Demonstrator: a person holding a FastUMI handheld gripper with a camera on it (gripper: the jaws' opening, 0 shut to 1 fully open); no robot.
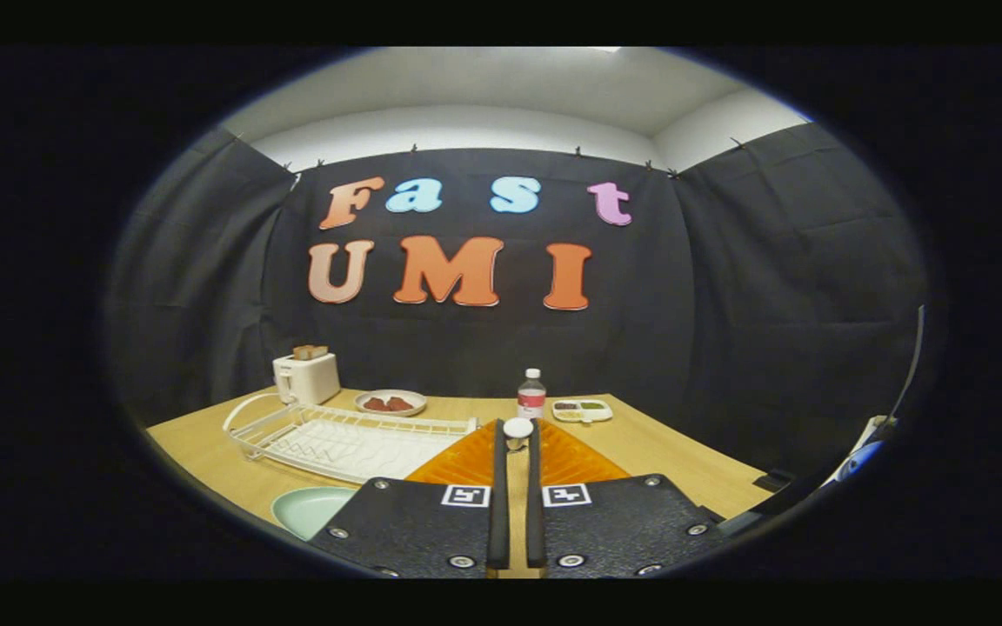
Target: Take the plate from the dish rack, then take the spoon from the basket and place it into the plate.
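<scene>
Between the fingers, held nearly together: a white round-headed spoon, clamped at their tips, above the ribbed orange plastic basket. Left of the fingers, on the pale wooden tabletop: pale green round plate, with the white wire dish rack just beyond. Farther back: white toaster, shallow bowl with reddish pieces, clear bottle with red label, small white divided tray.

The dish rack is set on the counter, left of the basket, with the plate before it. The toaster, a dish, bottle and tray are lined behind. The spoon is pinched between the fingers, above the basket.
</scene>
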